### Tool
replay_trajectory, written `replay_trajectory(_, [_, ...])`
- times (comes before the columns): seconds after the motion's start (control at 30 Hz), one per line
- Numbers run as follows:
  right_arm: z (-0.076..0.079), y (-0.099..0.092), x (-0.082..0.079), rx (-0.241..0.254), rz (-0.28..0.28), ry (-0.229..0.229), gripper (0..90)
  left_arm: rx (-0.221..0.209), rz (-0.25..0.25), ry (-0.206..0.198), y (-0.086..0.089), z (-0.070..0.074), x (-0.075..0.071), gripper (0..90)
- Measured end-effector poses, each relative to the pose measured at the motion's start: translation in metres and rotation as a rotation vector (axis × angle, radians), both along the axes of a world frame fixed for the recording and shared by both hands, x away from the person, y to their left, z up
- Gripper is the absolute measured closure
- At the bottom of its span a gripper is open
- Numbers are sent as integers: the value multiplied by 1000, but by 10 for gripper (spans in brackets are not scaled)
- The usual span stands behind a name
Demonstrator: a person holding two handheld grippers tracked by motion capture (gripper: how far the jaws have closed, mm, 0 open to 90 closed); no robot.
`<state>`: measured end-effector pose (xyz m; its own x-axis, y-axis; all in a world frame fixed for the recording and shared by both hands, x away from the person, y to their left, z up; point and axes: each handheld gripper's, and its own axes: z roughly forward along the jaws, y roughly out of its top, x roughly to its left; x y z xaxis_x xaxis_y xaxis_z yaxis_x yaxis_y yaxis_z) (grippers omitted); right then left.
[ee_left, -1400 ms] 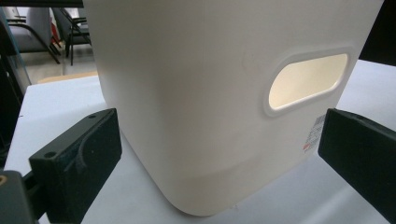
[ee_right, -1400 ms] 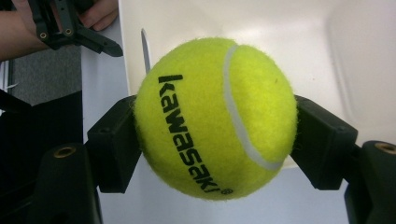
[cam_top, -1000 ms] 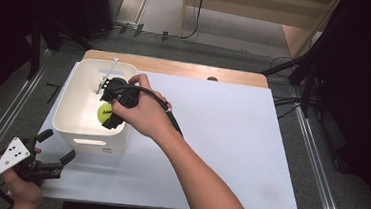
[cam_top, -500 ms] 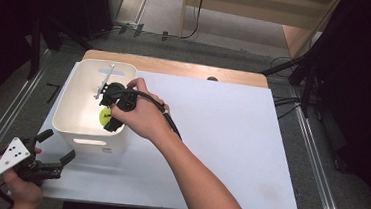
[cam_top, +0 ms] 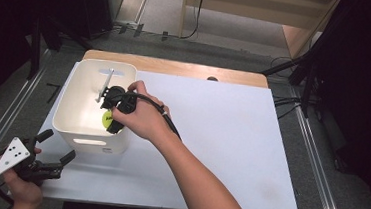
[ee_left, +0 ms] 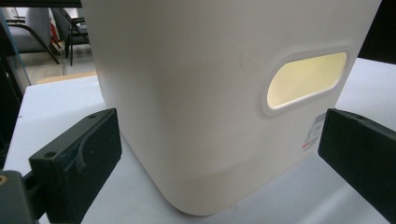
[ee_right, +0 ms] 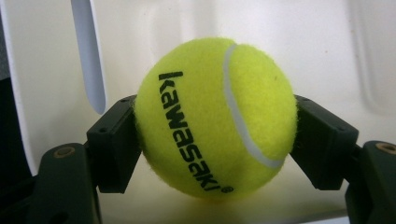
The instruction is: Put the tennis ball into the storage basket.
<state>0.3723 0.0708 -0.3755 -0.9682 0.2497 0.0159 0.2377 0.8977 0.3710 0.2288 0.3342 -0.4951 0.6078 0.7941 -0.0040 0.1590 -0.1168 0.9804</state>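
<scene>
Tennis ball (ee_right: 217,116), bright yellow-green, sits clamped between the two black jaws of the right gripper (ee_right: 215,140) — one pad presses each side of it. Black lettering runs down the felt and reads "kawasaki", with a small registered-trademark sign after the last letter; a white seam curves beside the word. Pale inner walls of a white bin (cam_top: 71,125) stand behind the ball, with a tall slot in the wall at the left of the right gripper view.

From the high view, the ball (cam_top: 106,120) lies inside the bin, low in it near the front wall, and the person's right hand (cam_top: 140,116) reaches over the rim with the gripper pointing down into it. The bin stands at the left end of a white table (cam_top: 231,138).

The left gripper (cam_top: 55,147) rests at the table's front left corner, just in front of the bin, jaws spread wide and gripping nothing. Its own view faces the bin's outer wall (ee_left: 196,102) — an oval handle hole glows cream, and a small sticker by the lower right edge bears print too small to read.
</scene>
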Motion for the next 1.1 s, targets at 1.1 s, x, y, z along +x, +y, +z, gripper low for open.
replay_trajectory(1.1, [25, -22, -6, 68, -33, -81, 9, 2, -2, -1, 0, 0, 0, 0])
